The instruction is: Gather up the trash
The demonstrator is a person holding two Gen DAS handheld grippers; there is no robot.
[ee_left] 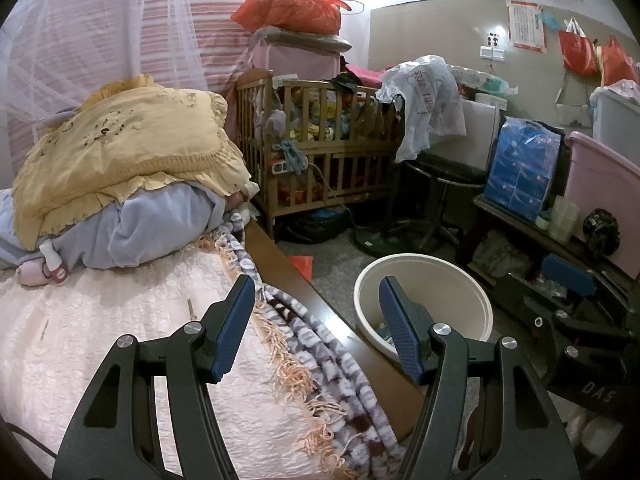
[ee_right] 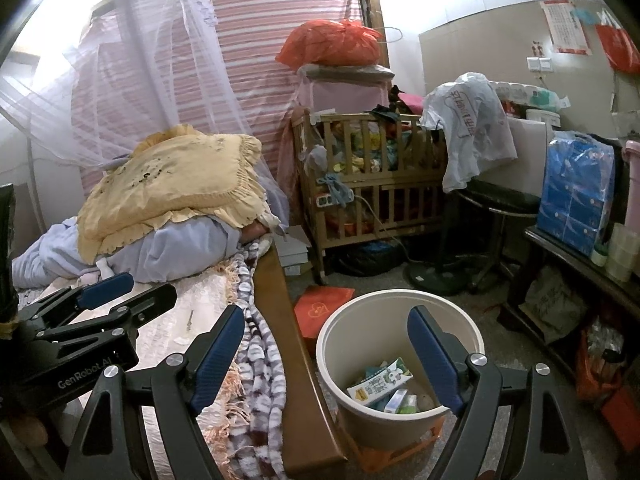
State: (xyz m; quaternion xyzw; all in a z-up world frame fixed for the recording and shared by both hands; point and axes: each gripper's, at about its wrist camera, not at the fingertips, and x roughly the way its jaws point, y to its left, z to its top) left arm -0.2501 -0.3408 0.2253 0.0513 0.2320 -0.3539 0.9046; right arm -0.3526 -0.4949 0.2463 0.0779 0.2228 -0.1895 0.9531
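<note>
A cream waste bin (ee_right: pixel 360 328) stands on the floor beside the bed's wooden side rail (ee_right: pixel 280 320). It holds a milk carton (ee_right: pixel 380 384) and other small packs. My right gripper (ee_right: pixel 325 312) hangs open above the rail and the bin's near rim, with nothing between its fingers. My left gripper (ee_left: pixel 316 282) is open and empty too, over the bed's fringed blanket edge (ee_left: pixel 288 360); in the right wrist view the left gripper (ee_right: pixel 104 292) is at the left. The bin (ee_left: pixel 448 292) lies just right of it. A small pink-and-white bottle (ee_left: pixel 54 264) lies on the bedspread.
A yellow pillow (ee_left: pixel 128 152) on blue bedding fills the bed's far end. A wooden crib (ee_right: pixel 372 184) full of clothes, a black stool (ee_right: pixel 496 204) and a low shelf (ee_right: pixel 568 252) ring the floor. A red packet (ee_right: pixel 320 308) lies by the bin.
</note>
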